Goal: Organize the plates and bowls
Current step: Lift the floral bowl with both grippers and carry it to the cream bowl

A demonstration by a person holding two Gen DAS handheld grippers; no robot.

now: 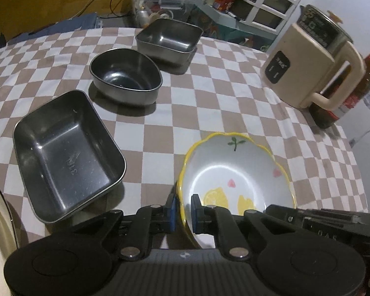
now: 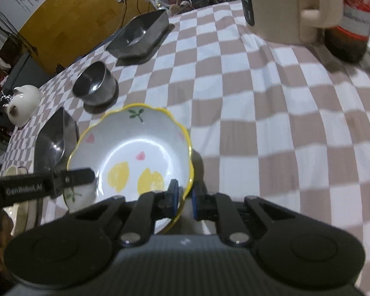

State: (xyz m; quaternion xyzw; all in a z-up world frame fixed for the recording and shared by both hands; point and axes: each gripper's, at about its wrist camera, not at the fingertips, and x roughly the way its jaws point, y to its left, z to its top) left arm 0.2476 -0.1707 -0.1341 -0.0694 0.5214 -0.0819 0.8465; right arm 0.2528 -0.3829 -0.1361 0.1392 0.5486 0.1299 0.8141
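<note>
A white bowl with a wavy yellow rim and lemon and heart prints (image 1: 236, 172) hangs just above the checkered tablecloth (image 1: 209, 93). My left gripper (image 1: 183, 202) is shut on its left rim, one blue pad inside and one outside. In the right wrist view the same bowl (image 2: 135, 153) has its right rim pinched by my right gripper (image 2: 185, 190), which is shut on it. The left gripper's finger (image 2: 74, 177) reaches in over the bowl's far side there.
Three dark metal dishes stand in a row on the left: a rectangular one (image 1: 66, 157), an oval one (image 1: 125, 76) and a square one (image 1: 167, 39). A beige electric jug (image 1: 313, 66) and a dark bottle (image 1: 345, 93) stand at the right. A white teapot (image 2: 22, 103) sits far left.
</note>
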